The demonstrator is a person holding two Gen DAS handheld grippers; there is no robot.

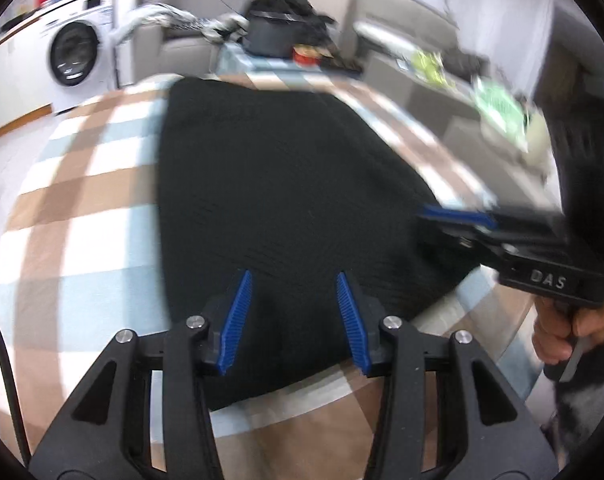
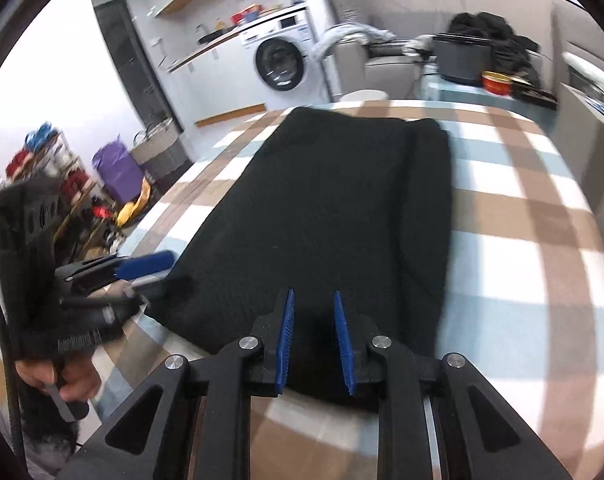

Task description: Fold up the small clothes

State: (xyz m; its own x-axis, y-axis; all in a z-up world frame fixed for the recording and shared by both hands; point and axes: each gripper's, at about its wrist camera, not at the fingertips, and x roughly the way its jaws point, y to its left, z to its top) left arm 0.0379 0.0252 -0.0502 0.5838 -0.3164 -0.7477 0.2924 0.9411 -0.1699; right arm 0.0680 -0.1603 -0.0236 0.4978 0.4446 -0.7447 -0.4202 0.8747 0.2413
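My left gripper (image 1: 293, 316) and right gripper (image 2: 316, 338) hover spread above the black garment (image 2: 342, 216). Checked tablecloth (image 2: 522, 220) surrounds it; a washing machine (image 2: 279, 64) stands beyond.

black garment (image 2: 334, 216): matt knitted cloth, fine ribbed texture, no sheen. checked table cover (image 2: 522, 220): smooth flat cloth, brown, pale blue and white. left gripper (image 1: 293, 320) and right gripper (image 2: 314, 344): matt black plastic arms, bright brushed-metal pivot pins, blue ridged pads (image 1: 237, 320) of rubbery look. washing machine (image 2: 279, 64): glossy white casing, dark glazed door.
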